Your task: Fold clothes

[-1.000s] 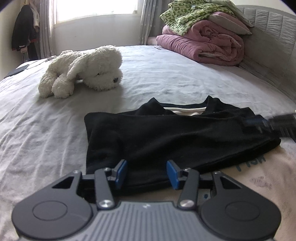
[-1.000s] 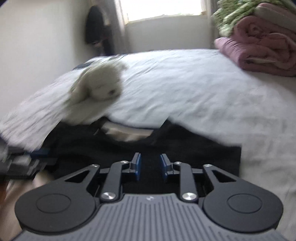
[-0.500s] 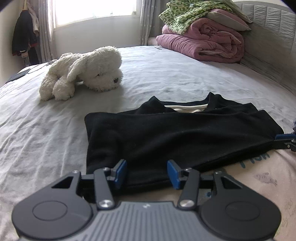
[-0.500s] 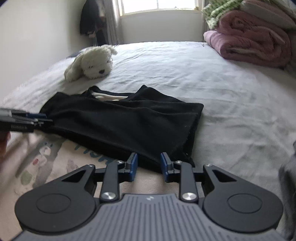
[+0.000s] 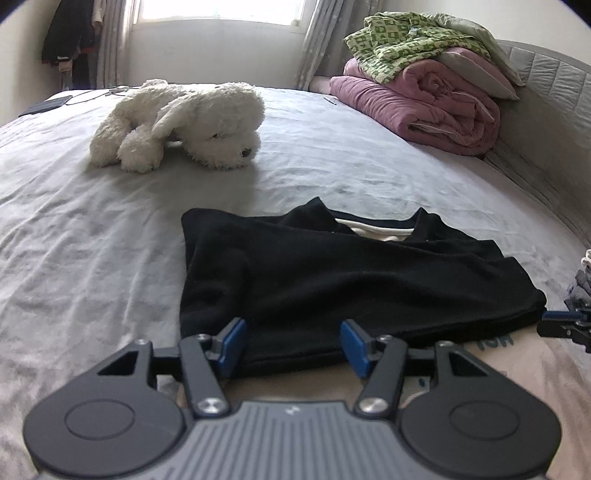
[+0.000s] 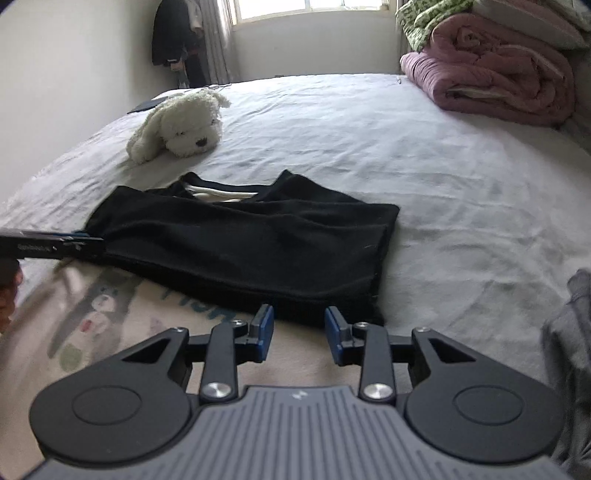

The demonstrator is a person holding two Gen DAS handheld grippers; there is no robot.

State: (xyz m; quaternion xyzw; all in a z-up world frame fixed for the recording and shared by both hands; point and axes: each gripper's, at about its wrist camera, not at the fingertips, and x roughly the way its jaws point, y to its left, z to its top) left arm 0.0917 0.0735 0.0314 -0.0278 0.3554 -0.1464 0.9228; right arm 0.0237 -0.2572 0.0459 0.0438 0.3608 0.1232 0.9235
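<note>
Blue lettering on the cream garment (image 6: 110, 317) under the black shirt (image 5: 332, 280) is partly covered and unreadable. Left hand-held gripper (image 5: 293, 341) and right hand-held gripper (image 6: 299, 328): both spread, empty, at the shirt's near hem.

You are working in a home bedroom. The surface before you is a wide bed (image 5: 92, 229) under a pale grey sheet, with a padded headboard (image 5: 546, 96) along its right side. A white plush dog (image 5: 184, 125) lies on the sheet. Rolled pink quilts (image 5: 424, 107) are stacked by the headboard, with a green patterned cover (image 5: 402, 44) on top. A curtained window (image 5: 218, 11) lights the far wall, and dark clothes (image 6: 173, 33) hang in the corner.
</note>
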